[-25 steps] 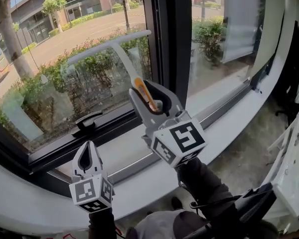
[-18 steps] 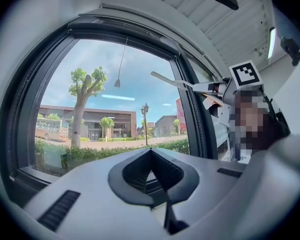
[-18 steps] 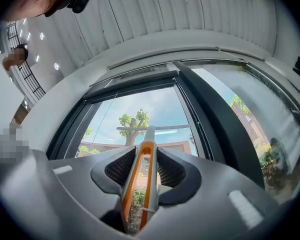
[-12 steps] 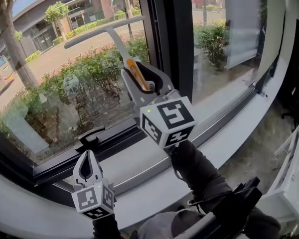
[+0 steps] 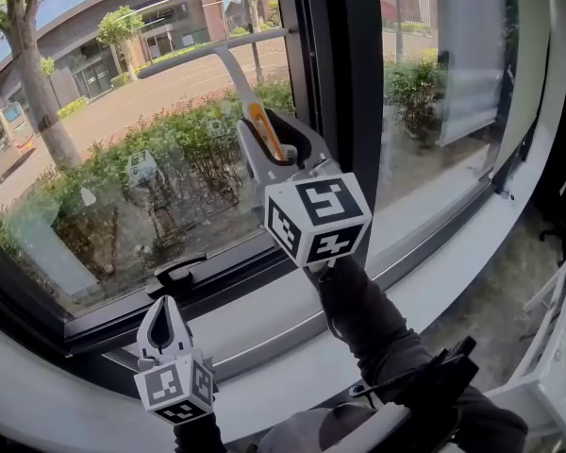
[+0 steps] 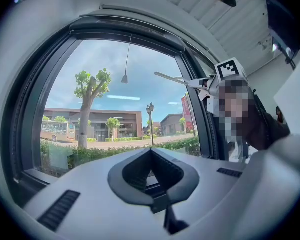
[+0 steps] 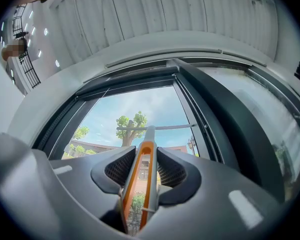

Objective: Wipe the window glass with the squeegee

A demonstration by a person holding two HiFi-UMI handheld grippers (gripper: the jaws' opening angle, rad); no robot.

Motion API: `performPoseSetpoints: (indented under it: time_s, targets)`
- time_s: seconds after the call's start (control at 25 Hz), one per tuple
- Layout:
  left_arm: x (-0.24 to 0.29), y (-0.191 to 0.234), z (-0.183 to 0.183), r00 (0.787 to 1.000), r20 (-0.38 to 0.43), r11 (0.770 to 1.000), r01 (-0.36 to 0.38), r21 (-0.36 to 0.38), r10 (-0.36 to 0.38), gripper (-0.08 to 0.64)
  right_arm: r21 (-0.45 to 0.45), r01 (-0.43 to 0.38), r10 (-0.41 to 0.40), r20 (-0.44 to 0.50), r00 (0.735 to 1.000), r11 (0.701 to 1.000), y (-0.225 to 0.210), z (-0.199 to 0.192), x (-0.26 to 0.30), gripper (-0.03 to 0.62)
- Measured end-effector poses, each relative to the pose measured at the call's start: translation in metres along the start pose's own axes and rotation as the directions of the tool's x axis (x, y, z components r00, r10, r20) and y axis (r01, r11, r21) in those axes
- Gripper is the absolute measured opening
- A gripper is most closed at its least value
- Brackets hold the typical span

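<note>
Gripping the squeegee by its handle, our right gripper sets the blade crosswise high on the window glass; our left gripper, closed on nothing, hangs below the glass.

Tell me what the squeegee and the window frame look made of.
Squeegee: grey and orange, smooth with a slight sheen, probably moulded plastic; blade material cannot be told. Window frame: dark, smooth, even coat, likely painted metal, though plastic is possible.
</note>
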State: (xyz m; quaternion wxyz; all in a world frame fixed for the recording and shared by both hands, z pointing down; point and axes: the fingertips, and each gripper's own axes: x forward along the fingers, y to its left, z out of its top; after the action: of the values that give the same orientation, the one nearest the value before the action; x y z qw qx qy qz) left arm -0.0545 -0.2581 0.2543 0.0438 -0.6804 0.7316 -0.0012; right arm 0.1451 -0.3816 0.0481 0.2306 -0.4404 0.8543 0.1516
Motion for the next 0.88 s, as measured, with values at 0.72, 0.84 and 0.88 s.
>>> performPoseSetpoints:
  time_s: [0.72,0.84,0.88]
  targets:
    - [0.002,0.0,-0.008,1.0,-0.015,1.0,0.007,0.0,-0.007,-0.002,-0.04,0.041,-0.042,-0.027,0.999,0.998,0.003,-0.014,0.004,0.13]
    - [0.001,0.002,-0.008,1.0,-0.016,1.0,0.007,0.0,-0.007,-0.002,-0.047,0.044,-0.045,-0.03,0.999,0.998,0.003,-0.016,0.003,0.13]
    - [0.001,0.003,-0.008,1.0,-0.016,1.0,0.007,-0.001,-0.007,-0.002,-0.048,0.044,-0.045,-0.03,0.999,0.998,0.003,-0.017,0.002,0.13]
